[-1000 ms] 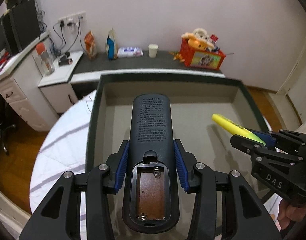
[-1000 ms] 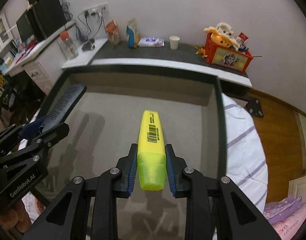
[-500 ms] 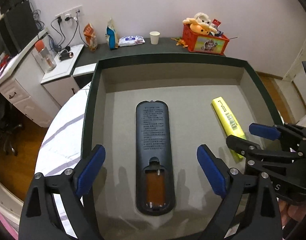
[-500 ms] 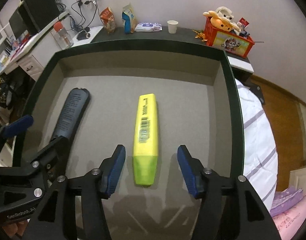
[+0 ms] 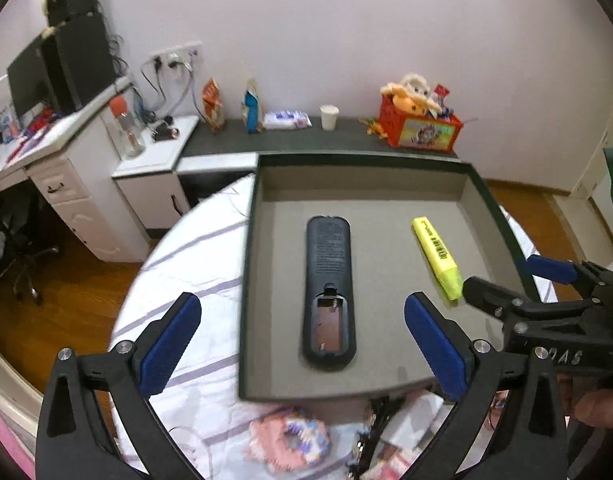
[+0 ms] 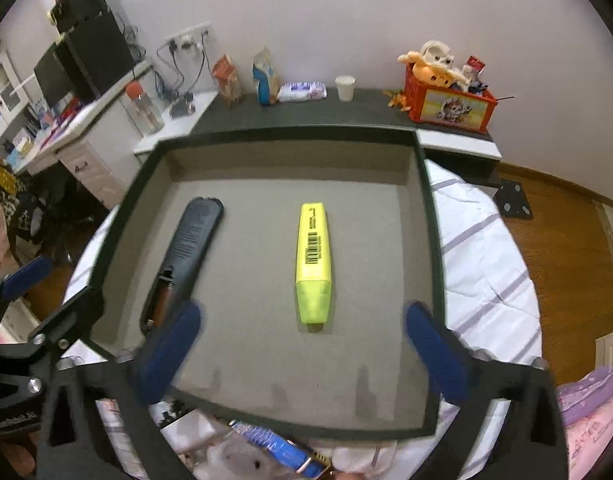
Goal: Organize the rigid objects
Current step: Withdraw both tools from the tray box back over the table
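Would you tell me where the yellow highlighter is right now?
In the right wrist view, the yellow highlighter lies flat inside the tray, right of the remote.

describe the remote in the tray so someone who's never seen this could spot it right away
Find the dark-rimmed tray with the grey floor, on the striped cloth. Two things lie inside: the remote is the long black one on the left, back up, battery bay uncovered. Its neighbour is a yellow highlighter.

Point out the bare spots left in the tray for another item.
In the tray, bare floor lies between the remote and the highlighter, along the far wall beyond both, and between highlighter and right wall. The narrow strip left of the remote is tight. Outside the near rim, clutter crowds the cloth.
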Demonstrator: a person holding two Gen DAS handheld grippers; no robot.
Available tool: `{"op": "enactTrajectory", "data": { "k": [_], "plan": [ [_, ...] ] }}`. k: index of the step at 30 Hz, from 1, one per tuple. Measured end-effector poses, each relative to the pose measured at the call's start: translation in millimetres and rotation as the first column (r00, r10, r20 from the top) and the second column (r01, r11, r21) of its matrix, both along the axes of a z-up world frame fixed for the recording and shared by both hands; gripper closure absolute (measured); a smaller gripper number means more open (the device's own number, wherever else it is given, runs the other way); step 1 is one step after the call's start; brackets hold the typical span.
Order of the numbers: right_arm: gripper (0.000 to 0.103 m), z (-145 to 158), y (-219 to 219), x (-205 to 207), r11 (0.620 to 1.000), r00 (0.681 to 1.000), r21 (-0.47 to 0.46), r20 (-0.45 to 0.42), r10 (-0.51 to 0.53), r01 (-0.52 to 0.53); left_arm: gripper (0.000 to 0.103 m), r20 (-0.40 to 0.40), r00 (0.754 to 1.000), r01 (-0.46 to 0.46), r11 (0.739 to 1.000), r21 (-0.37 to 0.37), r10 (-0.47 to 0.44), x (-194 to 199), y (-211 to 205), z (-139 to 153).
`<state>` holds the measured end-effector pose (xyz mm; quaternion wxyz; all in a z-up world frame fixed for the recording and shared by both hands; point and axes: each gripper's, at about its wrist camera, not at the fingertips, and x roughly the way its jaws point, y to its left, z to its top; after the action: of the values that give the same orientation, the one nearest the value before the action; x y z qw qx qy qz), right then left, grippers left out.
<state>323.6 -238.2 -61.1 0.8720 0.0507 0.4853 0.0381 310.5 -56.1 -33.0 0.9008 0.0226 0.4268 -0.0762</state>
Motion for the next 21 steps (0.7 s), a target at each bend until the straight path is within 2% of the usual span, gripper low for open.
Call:
{"op": "enactTrajectory", "data": {
  "k": [5, 13, 21],
  "plan": [
    [0.0, 17.5, -0.4, -21.1, 1.0, 0.998, 0.024, 0.054, -0.018, 0.017, 0.0, 0.05, 0.999, -0.016, 1.0, -0.008, 0.017, -27.5, 12.4, 21.2],
    [0.0, 50.1, 5.4, -82.8, 0.999, 0.985, 0.032, 0.167, -0.035, 0.03, 0.0, 0.127, 0.992, -0.011, 1.0, -0.018, 0.013, -85.5, 24.5, 47.2],
    [0.0, 66.3, 7.5, -161.3, 0.998, 0.965, 0.045, 0.255, -0.059, 0.049, 0.0, 0.197, 0.98, -0.017, 1.0, -0.008, 0.018, -152.2, 32.2, 48.3]
  ]
}}
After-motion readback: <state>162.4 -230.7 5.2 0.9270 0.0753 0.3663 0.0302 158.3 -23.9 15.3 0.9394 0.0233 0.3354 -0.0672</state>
